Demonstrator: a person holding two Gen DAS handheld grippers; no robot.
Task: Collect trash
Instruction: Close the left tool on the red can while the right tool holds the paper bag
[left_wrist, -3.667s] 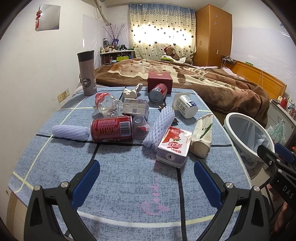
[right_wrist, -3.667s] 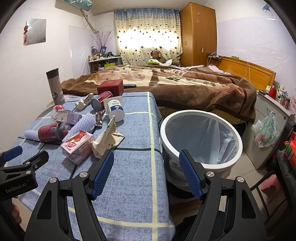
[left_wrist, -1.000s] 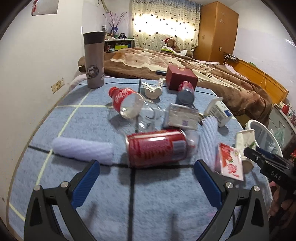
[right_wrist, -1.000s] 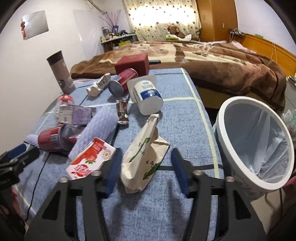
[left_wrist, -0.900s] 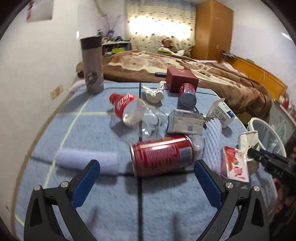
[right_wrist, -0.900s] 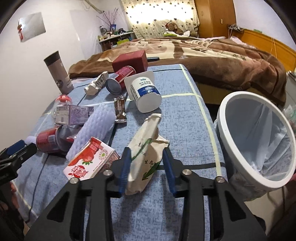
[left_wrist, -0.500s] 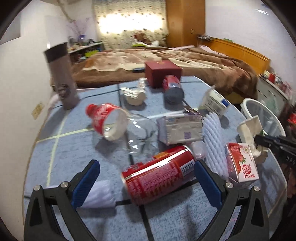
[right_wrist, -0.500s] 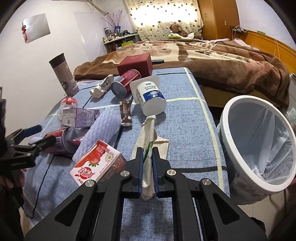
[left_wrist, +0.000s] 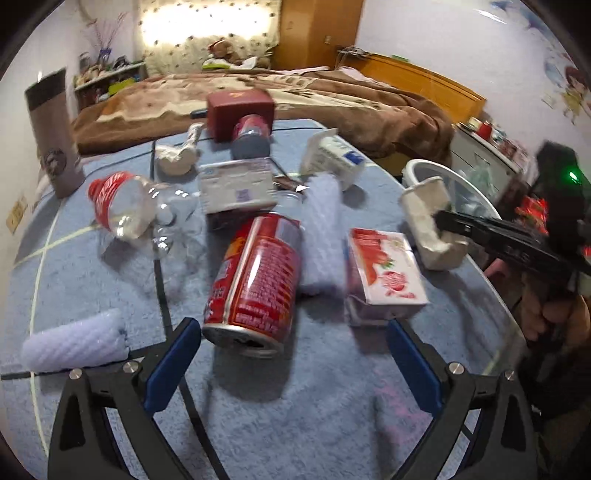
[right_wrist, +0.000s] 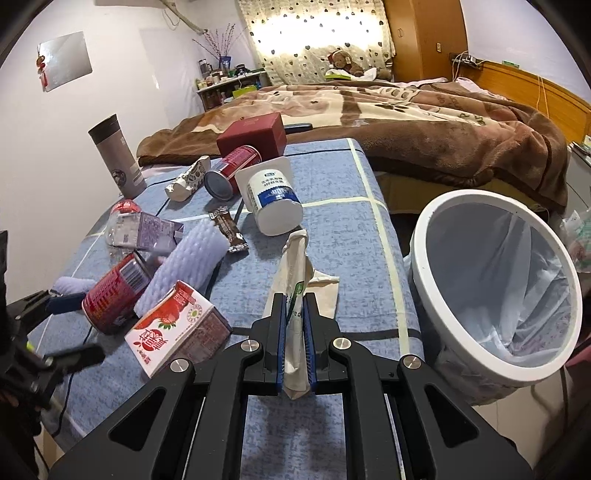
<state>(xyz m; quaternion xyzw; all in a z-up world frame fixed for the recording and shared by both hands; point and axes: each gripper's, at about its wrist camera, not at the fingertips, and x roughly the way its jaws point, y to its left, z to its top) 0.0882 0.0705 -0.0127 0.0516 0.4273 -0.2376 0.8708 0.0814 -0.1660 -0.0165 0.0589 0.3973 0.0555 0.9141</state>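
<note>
My right gripper (right_wrist: 294, 334) is shut on a flattened cream paper carton (right_wrist: 293, 269), pinched thin between its blue pads above the blue tablecloth. The same carton (left_wrist: 430, 225) shows in the left wrist view at the tip of the right gripper's black arm. My left gripper (left_wrist: 291, 354) is open, its jaws spread wide just in front of the near end of a red can (left_wrist: 255, 280) lying on its side. A strawberry milk carton (left_wrist: 384, 273) lies right of that can. The white bin (right_wrist: 495, 280) with a clear liner stands beside the table's right edge.
More litter covers the table: a clear bottle with a red label (left_wrist: 125, 206), white foam sleeves (left_wrist: 321, 229), a purple-white box (left_wrist: 236, 186), a yoghurt cup (right_wrist: 273, 201), a second red can (right_wrist: 229, 170), a red box (right_wrist: 255, 140), a grey flask (right_wrist: 118, 162). A bed lies behind.
My right gripper closed on the cream carton and holds it pinched flat. My left gripper swung and rolled, so the red can now lies nearly end-on between its open jaws.
</note>
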